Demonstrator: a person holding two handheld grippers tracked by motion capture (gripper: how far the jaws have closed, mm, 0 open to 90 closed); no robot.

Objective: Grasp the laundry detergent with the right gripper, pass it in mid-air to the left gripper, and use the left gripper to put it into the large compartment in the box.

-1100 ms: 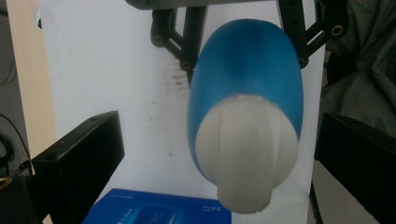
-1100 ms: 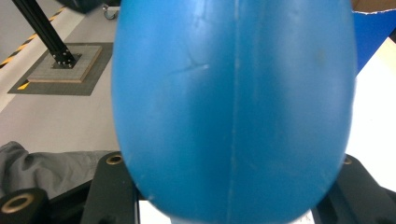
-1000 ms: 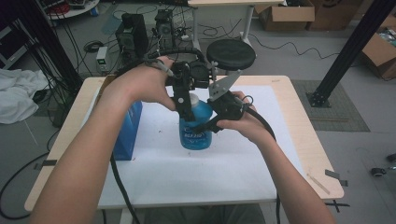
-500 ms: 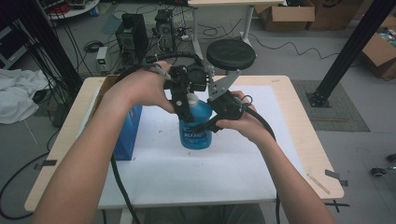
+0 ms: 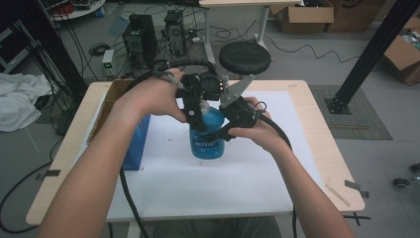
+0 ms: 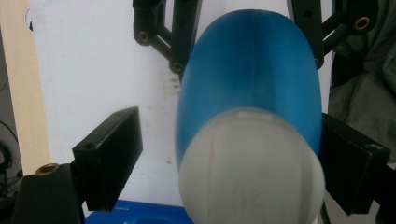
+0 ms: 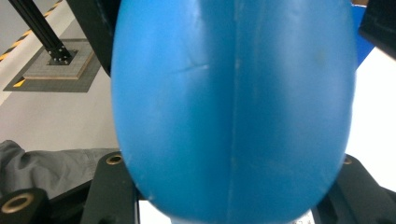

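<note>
A blue bottle [image 5: 208, 144] with a white cap [image 6: 252, 172] stands upright on the white mat [image 5: 198, 178]. My right gripper [image 5: 217, 133] comes in from the right and is shut on the bottle's blue body [image 7: 233, 107]. From above, my left gripper [image 5: 197, 115] points down over the bottle's top. In the left gripper view its jaws have just been closing with the cap between them. The left pad [image 6: 112, 154] stands clear of the cap, while the right pad [image 6: 350, 172] is at the cap's edge. The right gripper's black fingers [image 6: 180, 37] flank the bottle lower down.
An open cardboard box with a blue side [image 5: 134, 144] stands at the mat's left edge, close to my left forearm. The wooden table [image 5: 322, 148] has bare room in front and to the right. A black stool [image 5: 245, 57] stands behind the table.
The left gripper's jaws have narrowed around the bottle's top, and the left hand has shifted slightly. The bottle and the right gripper have stayed in place.
</note>
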